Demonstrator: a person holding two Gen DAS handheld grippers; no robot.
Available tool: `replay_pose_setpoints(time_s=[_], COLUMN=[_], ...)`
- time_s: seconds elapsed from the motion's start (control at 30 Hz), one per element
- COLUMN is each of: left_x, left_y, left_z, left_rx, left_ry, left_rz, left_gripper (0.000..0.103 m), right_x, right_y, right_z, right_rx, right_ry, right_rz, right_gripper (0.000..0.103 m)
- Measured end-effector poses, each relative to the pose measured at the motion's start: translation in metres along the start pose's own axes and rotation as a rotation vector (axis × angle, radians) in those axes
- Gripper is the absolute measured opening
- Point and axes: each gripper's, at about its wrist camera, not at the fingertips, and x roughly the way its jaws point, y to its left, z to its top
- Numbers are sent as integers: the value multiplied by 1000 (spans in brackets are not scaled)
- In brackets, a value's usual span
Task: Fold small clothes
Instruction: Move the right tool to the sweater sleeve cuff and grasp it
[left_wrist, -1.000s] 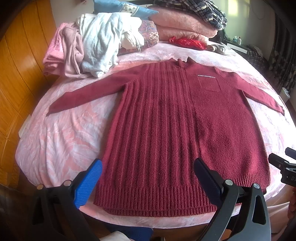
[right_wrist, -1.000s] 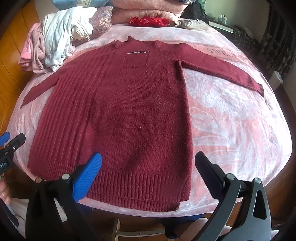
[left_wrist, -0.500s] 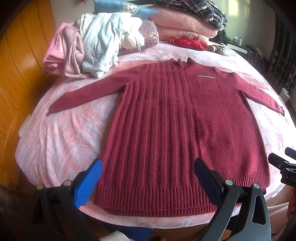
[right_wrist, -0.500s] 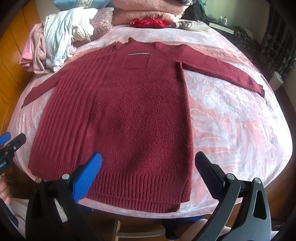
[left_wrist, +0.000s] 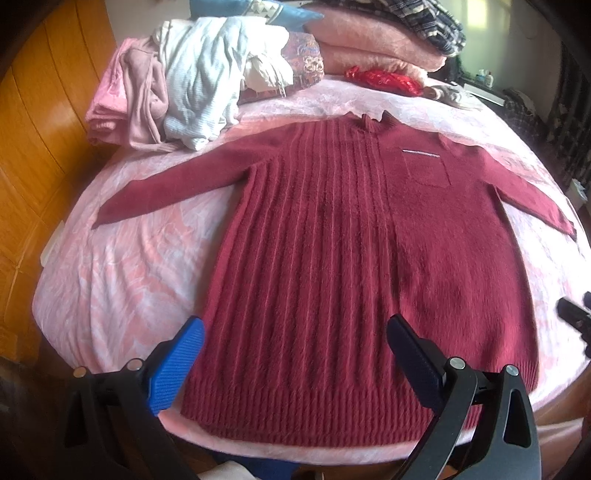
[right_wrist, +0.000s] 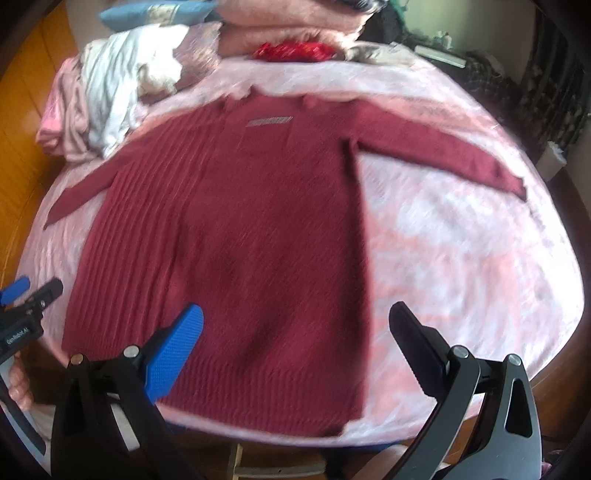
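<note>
A dark red knitted sweater lies flat and face up on the pink bedspread, both sleeves spread out to the sides, hem toward me. It also fills the right wrist view, which is blurred. My left gripper is open and empty, held above the hem's left part. My right gripper is open and empty above the hem's right corner. Each gripper shows at the edge of the other's view: the right one, the left one.
A heap of pink and white clothes lies at the bed's far left. Folded pink blankets and a red cloth lie at the far edge. A wooden wall runs along the left. The bed's front edge is just below the hem.
The right gripper has moved forward and up over the sweater, so its view is now blurred. The left gripper has barely moved. The sweater lies as before.
</note>
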Motion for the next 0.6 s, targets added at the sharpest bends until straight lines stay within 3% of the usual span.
replay_pose_setpoints(time_s=[0.27,0.47,0.6], left_x=[23,62,95], left_y=[-80,-182,-248], left_z=[99,162,191], left_rx=[46,101,134], left_ry=[-73,-64,-45], left_rz=[-41,-159,-223], left_gripper=[99,99,99], right_x=[4,55,94], right_y=[-103,-187,-240], right_z=[89,143,163], right_rx=[142,145,188], right_ry=[-46,18,67], right_rz=[-11,-63,-50], right_gripper=[100,100,100])
